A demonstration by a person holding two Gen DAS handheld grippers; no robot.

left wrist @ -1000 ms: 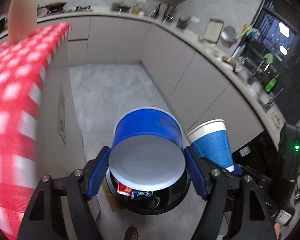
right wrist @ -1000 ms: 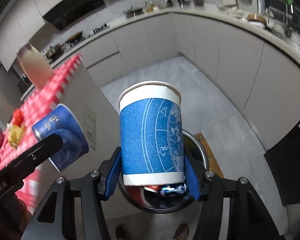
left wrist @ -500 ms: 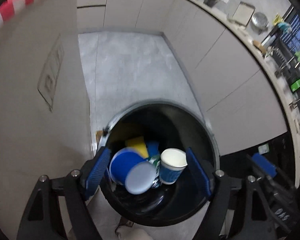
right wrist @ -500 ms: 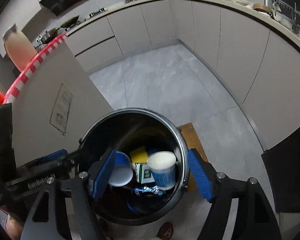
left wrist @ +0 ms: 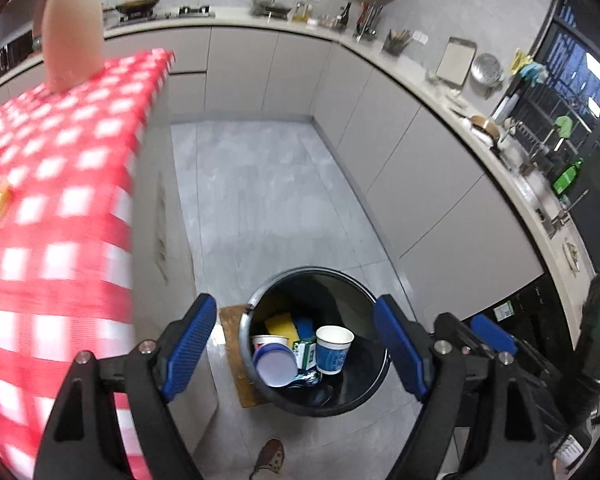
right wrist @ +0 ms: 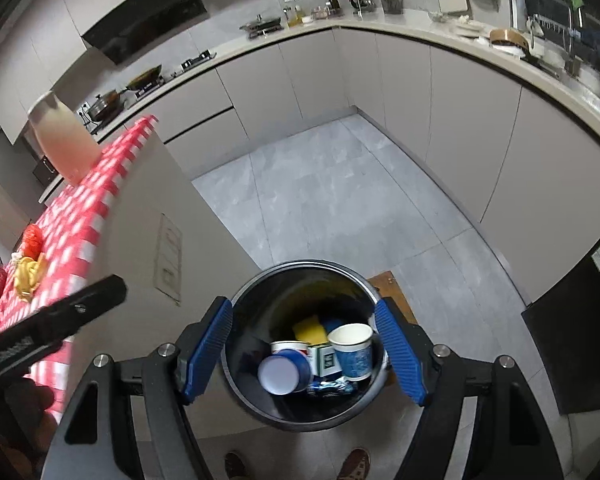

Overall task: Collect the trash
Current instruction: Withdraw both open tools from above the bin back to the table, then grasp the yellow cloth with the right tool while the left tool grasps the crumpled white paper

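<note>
Both blue paper cups [right wrist: 354, 352] dropped into black bin [right wrist: 260, 292]

Both wrist cameras sit above the kitchen floor and look steeply down and forward along their own blue-padded fingers, with the far counter run curving across the top of each view. Both share the round black bin [left wrist: 315, 340] [right wrist: 304, 348], seen from above. The right view stands nearer it and more squarely overhead, the left beside the red-checked table [left wrist: 52, 200] [right wrist: 80, 208].

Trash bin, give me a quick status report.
Left gripper and right gripper open, empty, above the trash bin. Both blue paper cups in bin. Nothing in the way.
</note>
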